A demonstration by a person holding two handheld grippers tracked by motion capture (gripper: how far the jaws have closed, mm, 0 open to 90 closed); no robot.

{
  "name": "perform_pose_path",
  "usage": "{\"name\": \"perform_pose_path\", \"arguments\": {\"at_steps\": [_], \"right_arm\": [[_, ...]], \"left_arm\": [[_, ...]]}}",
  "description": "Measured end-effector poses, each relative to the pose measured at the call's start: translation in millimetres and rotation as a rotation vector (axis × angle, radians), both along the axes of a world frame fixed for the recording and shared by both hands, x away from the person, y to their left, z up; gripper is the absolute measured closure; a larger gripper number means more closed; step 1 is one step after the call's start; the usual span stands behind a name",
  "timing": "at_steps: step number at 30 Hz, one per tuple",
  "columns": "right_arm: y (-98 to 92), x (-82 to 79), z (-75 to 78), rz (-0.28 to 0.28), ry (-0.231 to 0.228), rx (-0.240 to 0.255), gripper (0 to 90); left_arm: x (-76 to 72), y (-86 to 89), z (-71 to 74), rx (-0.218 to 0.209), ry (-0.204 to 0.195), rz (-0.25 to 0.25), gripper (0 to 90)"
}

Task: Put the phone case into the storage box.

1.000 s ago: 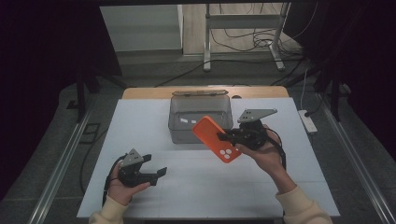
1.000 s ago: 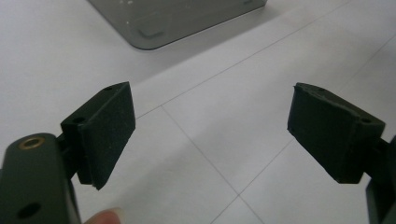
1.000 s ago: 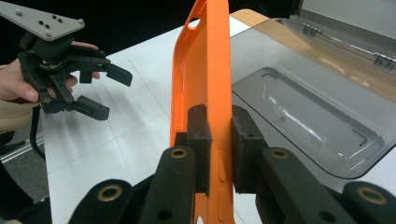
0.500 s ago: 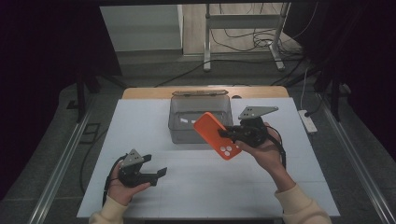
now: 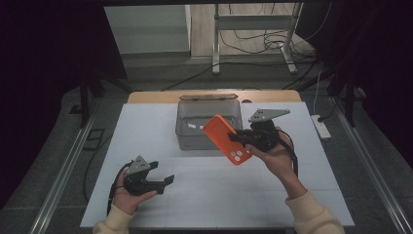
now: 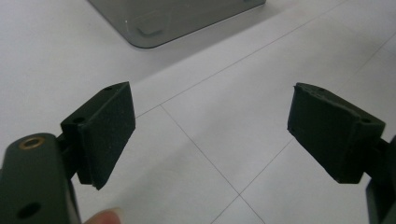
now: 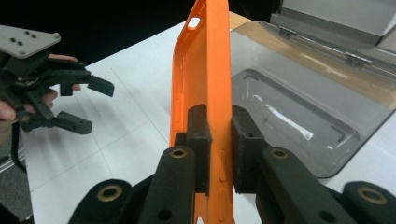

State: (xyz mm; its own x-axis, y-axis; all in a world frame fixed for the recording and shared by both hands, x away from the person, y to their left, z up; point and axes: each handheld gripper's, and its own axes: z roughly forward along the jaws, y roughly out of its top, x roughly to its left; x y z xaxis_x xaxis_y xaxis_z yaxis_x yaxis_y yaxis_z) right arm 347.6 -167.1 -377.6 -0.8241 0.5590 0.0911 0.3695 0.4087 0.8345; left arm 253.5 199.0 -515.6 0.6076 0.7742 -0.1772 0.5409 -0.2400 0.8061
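Observation:
An orange phone case [image 5: 226, 140] hangs in the air in front of a clear lidded box [image 5: 208, 123], tilted on edge. My right gripper [image 5: 239, 138] is shut on one long edge of the orange phone case [image 7: 205, 84], its pads [image 7: 200, 140] pressing both sides. My left gripper [image 5: 163, 181] rests low over the white table [image 5: 204, 195] at the near left, open, with nothing between its pads [image 6: 109, 126]. That left gripper [image 7: 79, 105] also appears at the far left in the right gripper view.
The clear box [image 7: 299, 112] stands open with its lid laid back toward the wooden table edge [image 5: 263, 96]. A corner of it [image 6: 154, 28] shows ahead of my left gripper. A power strip [image 5: 322, 126] lies off the table's right side.

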Motion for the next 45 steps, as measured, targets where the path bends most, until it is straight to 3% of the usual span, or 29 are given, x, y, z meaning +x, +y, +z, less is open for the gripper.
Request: {"name": "perform_pose_path", "arguments": {"at_steps": [12, 21, 45], "right_arm": [[4.2, 7.3, 6.9, -0.031, 0.016, -0.002, 80.0], [4.8, 19.3, 8.0, -0.084, 0.047, 0.002, 79.9], [16.6, 41.6, 10.5, -0.178, 0.04, -0.029, 80.0]], "left_arm": [[-0.6, 0.1, 0.6, 0.002, -0.004, 0.0, 15.4], [-0.4, 0.3, 0.7, 0.006, -0.005, -0.001, 15.4], [-1.1, 0.5, 2.0, 0.004, -0.008, -0.003, 15.6]]}}
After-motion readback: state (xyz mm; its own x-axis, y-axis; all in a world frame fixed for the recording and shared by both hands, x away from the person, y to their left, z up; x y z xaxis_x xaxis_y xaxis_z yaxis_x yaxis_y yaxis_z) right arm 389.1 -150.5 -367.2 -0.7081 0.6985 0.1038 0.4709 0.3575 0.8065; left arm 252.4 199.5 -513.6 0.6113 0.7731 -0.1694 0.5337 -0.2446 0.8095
